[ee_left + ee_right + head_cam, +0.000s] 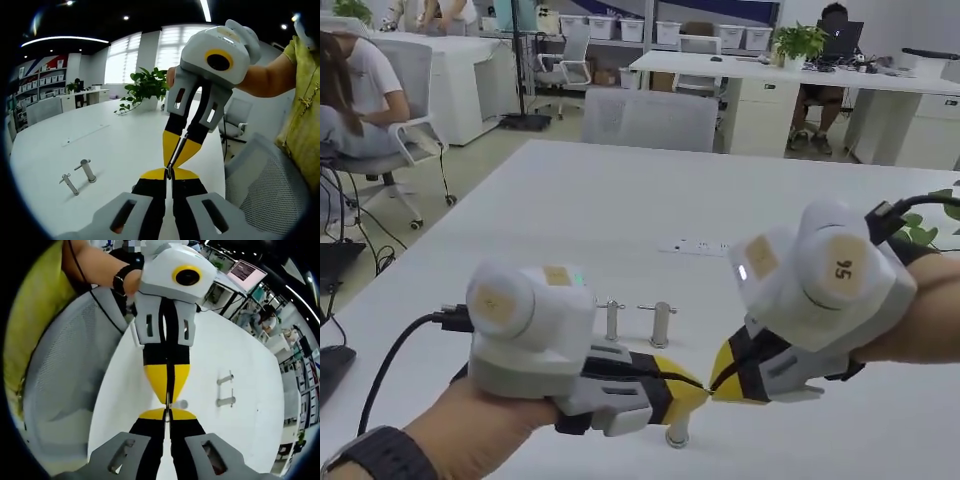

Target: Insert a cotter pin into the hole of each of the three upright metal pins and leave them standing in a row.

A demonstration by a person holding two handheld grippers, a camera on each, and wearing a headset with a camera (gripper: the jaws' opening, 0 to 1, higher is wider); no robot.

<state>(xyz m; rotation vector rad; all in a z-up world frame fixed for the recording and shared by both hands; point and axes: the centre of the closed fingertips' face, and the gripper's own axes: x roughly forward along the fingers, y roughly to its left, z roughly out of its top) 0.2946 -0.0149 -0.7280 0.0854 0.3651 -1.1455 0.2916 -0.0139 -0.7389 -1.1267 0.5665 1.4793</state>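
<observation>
Above the white table (570, 220) my left gripper (695, 392) and right gripper (720, 385) meet tip to tip, both shut. A thin cotter pin (167, 402) bridges the two sets of yellow tips; in the left gripper view it is a wire (176, 152) running up between the right gripper's jaws. One upright metal pin (677, 435) stands just below the tips, near the table's front edge, and is partly hidden. Two more upright pins (611, 318) (658, 323) stand side by side behind. The left one has a small wire across its top (65, 176).
A white power strip (692, 247) lies mid-table beyond the pins. A potted plant (932, 225) stands at the right edge. A grey mesh chair (650, 120) is at the far side. People sit at desks in the background.
</observation>
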